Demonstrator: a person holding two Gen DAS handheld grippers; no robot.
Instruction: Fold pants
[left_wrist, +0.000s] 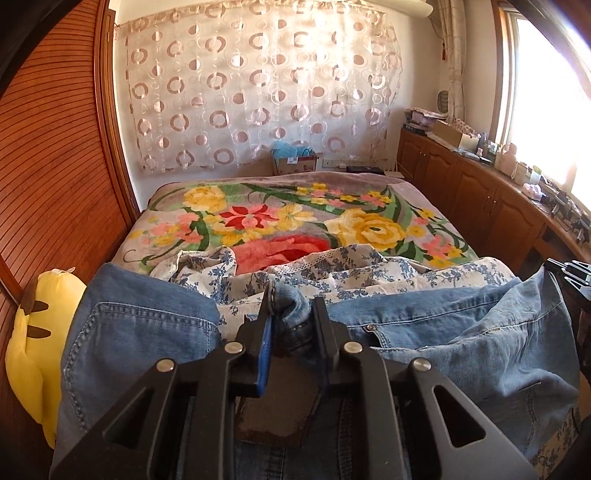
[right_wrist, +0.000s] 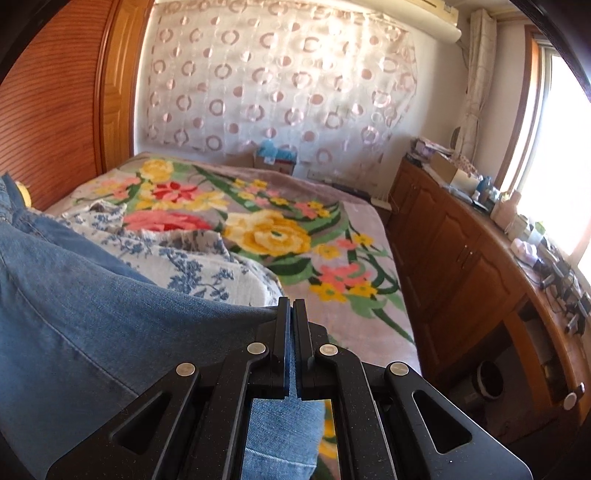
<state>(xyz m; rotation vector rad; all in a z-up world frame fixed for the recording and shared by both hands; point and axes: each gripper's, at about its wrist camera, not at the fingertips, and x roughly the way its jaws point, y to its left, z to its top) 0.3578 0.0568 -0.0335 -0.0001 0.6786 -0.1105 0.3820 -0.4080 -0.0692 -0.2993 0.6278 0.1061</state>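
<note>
The pants are blue denim jeans (left_wrist: 147, 332), held up off the near end of the bed. My left gripper (left_wrist: 291, 299) is shut on a bunched fold of the jeans, with denim spreading to both sides of it. My right gripper (right_wrist: 293, 306) is shut on a thin edge of the jeans (right_wrist: 92, 314), which hang down to its left. The right gripper also shows at the right edge of the left wrist view (left_wrist: 570, 273).
The bed has a floral blanket (left_wrist: 295, 214). A white and blue flowered cloth (left_wrist: 332, 273) lies crumpled behind the jeans. A yellow plush toy (left_wrist: 33, 339) sits at the left by the wooden wardrobe (left_wrist: 51, 166). Wooden cabinets (right_wrist: 461, 251) with clutter run along the right under the window.
</note>
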